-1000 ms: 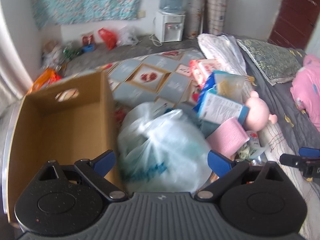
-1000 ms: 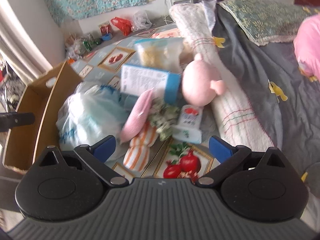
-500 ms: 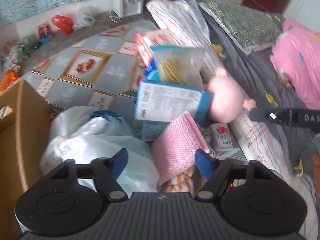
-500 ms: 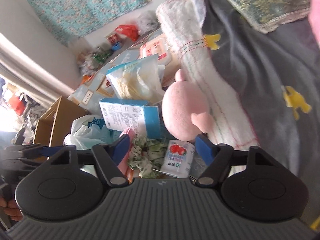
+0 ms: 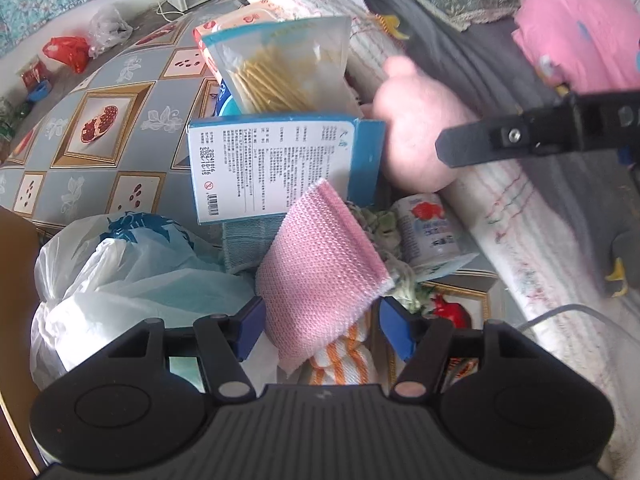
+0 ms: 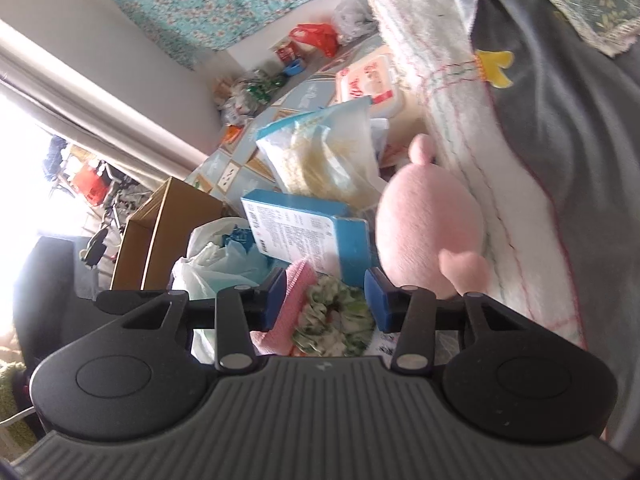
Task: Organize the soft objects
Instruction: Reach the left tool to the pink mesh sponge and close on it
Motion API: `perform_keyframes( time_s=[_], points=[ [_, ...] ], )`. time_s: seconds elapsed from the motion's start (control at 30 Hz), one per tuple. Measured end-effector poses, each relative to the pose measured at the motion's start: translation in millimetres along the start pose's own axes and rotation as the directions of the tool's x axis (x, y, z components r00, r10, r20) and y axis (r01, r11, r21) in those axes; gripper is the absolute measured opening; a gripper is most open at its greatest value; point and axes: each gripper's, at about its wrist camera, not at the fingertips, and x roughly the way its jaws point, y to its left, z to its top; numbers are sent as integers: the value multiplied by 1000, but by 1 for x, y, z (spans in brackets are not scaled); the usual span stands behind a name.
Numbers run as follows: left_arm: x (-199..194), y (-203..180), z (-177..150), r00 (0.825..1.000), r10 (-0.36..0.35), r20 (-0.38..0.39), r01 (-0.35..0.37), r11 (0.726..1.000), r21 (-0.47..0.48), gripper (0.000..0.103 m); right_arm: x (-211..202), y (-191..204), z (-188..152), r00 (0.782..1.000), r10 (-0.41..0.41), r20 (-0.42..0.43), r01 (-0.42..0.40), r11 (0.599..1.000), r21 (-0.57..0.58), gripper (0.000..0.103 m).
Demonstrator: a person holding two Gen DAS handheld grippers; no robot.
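The left gripper (image 5: 322, 322) is closing with the pink cloth (image 5: 320, 272) between its jaws; whether the pads press it is hard to tell. The cloth's lower edge is hidden behind the gripper body, over a striped towel (image 5: 344, 360). The right gripper (image 6: 326, 300) is closing around a green scrunchie (image 6: 332, 320), half hidden, beside the pink plush (image 6: 428, 228).
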Motion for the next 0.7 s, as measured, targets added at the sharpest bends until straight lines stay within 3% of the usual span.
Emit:
perform_keyframes(
  time_s=[0.07,0.13,0.23,0.4,0.7],
  points=[
    [2,2,1,1000,10,2,-10,1000,-13,59,3,1,0,1000,4,-5,-4,1000,-2,43],
    [-3,8,2,1000,-16,18,17,998,-54,46,4,2,0,1000,1,-7,-1,1000,-11,43],
    [-14,15,4,999,-1,43,5,995,-104,39,8,5,2,1000,5,-9,-5,999,-35,43],
    [-21,29,5,995,64,72,-48,978,-205,37,15,14,8,1000,12,-3,-12,997,-71,43],
    [-7,38,11,995,80,58,-59,954,-292,33,29,30,23,1000,8,2,-7,986,-165,43]
  ],
)
